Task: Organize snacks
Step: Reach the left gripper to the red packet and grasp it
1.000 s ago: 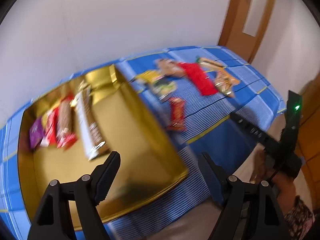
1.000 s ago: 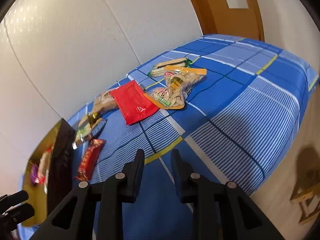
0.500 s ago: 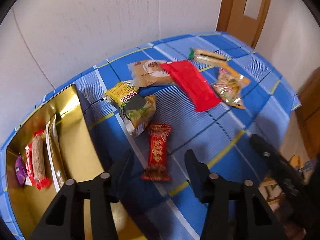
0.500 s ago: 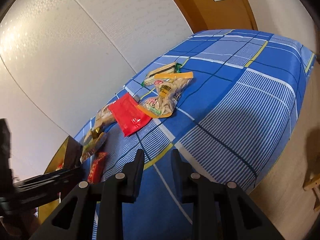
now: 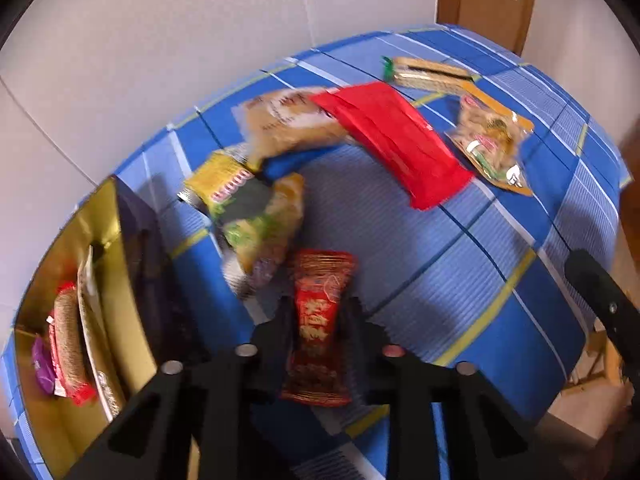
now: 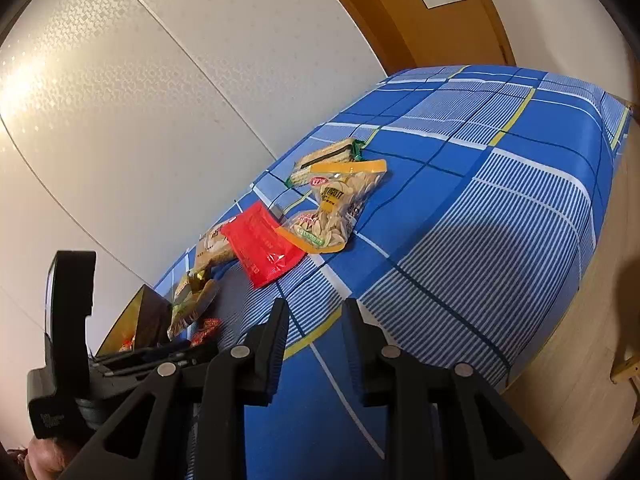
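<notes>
Now our left tool [image 5: 320, 320] straddles the red candy bar [image 5: 319, 328], jaws narrowed around it; grip uncertain. Our right tool [image 6: 314, 316], at four o'clock, hovers nearly closed, empty.

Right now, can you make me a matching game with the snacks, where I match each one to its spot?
Things:
1. red snack bar
2. flat red packet
3. purple candy
4. seed bag with orange edges

Places:
A. inside the gold box
B. between the left gripper fingers
C. next to the green-ended cracker pack, far down the blue cloth
D. lying partly over the tan bag

Pairs: 1-B, 2-D, 3-A, 4-C
</notes>
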Demonstrator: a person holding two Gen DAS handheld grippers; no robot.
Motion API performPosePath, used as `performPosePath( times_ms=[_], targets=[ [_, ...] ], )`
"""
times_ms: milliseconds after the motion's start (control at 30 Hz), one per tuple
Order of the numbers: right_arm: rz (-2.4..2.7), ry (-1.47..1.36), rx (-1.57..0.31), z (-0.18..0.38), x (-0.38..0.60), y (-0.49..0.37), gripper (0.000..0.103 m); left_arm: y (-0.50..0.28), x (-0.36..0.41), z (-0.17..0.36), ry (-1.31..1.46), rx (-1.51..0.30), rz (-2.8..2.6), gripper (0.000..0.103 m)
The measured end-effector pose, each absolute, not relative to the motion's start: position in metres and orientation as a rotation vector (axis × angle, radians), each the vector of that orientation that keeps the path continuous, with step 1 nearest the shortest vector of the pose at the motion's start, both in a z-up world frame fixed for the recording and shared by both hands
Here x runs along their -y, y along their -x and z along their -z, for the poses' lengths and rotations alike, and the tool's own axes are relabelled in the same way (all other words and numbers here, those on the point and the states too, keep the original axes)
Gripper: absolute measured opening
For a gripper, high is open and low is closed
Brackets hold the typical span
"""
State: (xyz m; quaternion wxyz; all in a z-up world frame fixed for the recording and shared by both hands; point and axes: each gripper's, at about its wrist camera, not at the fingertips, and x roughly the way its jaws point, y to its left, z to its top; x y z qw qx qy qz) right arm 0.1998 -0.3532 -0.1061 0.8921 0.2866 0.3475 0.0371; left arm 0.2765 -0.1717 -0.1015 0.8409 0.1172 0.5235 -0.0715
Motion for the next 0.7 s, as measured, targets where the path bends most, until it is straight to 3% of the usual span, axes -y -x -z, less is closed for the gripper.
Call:
performPosePath(
  times_ms=[700],
  targets=[
    [-0.032, -0.652, -0.721, 0.108, 0.374, -0.198, 0.027, -0.249, 0.171, 0.104, 0.02, -1.039, 0.156, 0.024]
  ],
)
